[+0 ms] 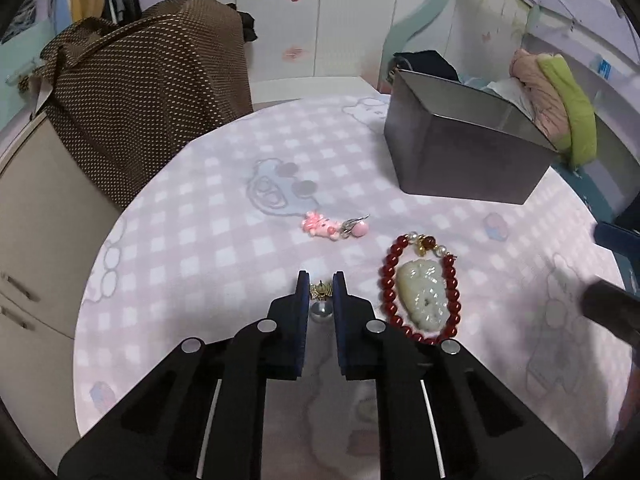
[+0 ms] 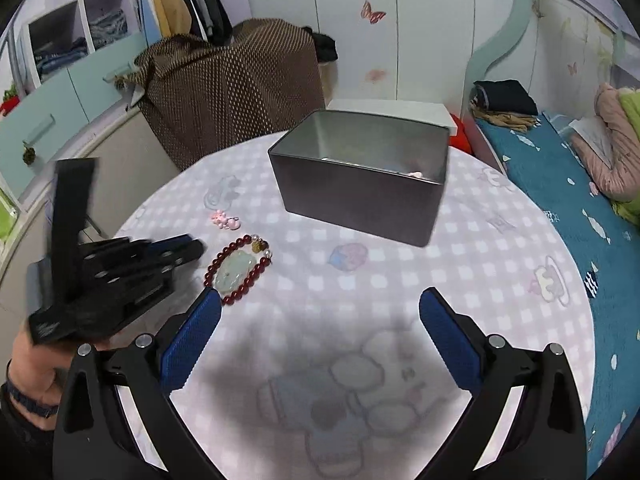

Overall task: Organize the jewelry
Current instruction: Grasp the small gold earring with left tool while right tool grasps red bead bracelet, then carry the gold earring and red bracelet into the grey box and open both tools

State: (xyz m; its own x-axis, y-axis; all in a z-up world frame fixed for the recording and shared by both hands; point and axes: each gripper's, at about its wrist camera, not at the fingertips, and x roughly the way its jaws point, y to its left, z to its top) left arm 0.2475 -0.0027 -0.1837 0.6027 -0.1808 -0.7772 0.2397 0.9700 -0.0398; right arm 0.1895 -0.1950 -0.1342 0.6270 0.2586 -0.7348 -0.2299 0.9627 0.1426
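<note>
My left gripper (image 1: 321,280) is shut on a small pearl earring (image 1: 321,300) with a gold top, held just above the pink checked tablecloth (image 1: 208,232). A red bead bracelet (image 1: 420,286) with a pale jade pendant (image 1: 424,294) lies to its right; it also shows in the right wrist view (image 2: 236,272). A pink charm piece (image 1: 332,228) lies further ahead. A grey metal tin (image 2: 360,176) stands open at the back, with small items inside. My right gripper (image 2: 320,304) is open and empty over the table's near side. The left gripper (image 2: 160,256) shows at the left in the right wrist view.
A brown dotted cloth (image 1: 148,92) drapes over furniture behind the table on the left. A bed with a teal sheet (image 2: 568,216) and folded clothes lies to the right. The round table's edge curves close to the cabinets (image 1: 36,240) on the left.
</note>
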